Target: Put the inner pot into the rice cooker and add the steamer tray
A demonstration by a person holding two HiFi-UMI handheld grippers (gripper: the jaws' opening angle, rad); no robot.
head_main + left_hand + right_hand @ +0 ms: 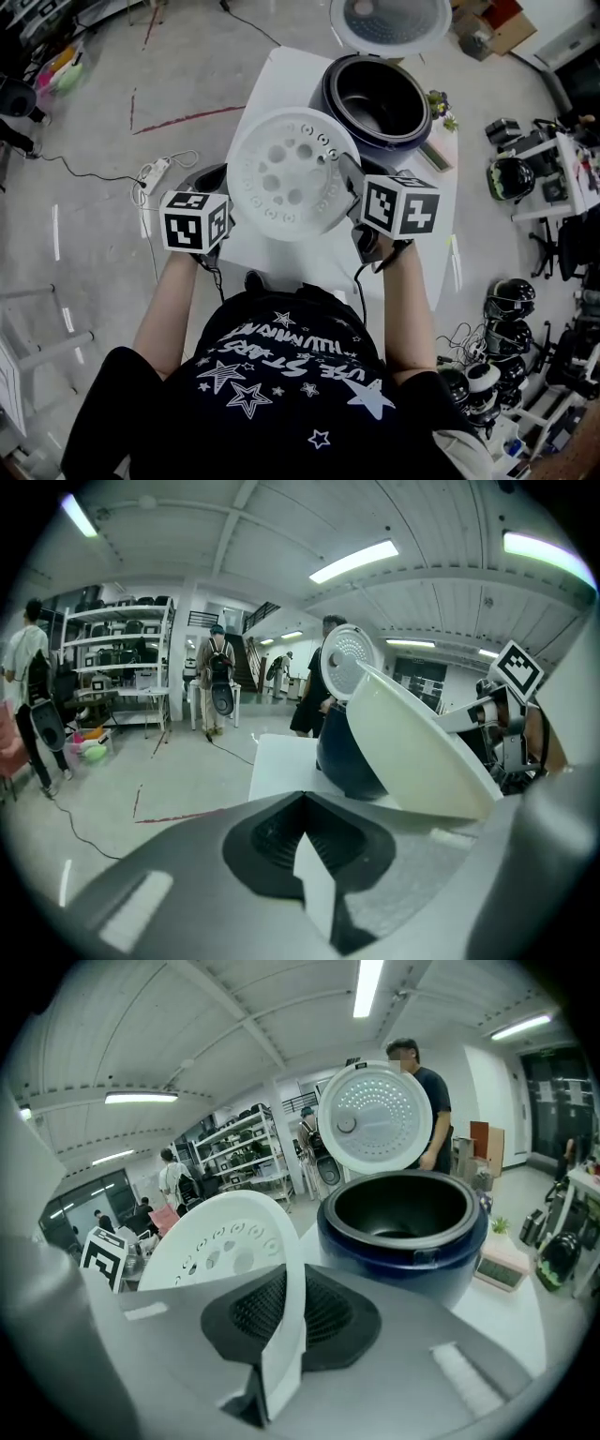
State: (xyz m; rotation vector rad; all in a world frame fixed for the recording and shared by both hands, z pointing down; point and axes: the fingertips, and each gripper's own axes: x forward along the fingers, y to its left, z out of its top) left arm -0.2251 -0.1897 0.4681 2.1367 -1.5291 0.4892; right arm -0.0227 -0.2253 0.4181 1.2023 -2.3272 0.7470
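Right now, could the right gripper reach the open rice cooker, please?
Probably yes: the right gripper, shut on the steamer tray, is just before the rice cooker, whose lid stands open; nothing lies between.

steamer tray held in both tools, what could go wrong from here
1. The left tool and right tool each pinch only the thin rim of the white perforated plastic steamer tray; a slip on either side could drop it on the white table.
2. The tray is short of the dark blue round rice cooker; lowered off-centre, it may catch the black inner pot rim and sit crooked.
3. Pushed too far, it could bump the raised white lid.
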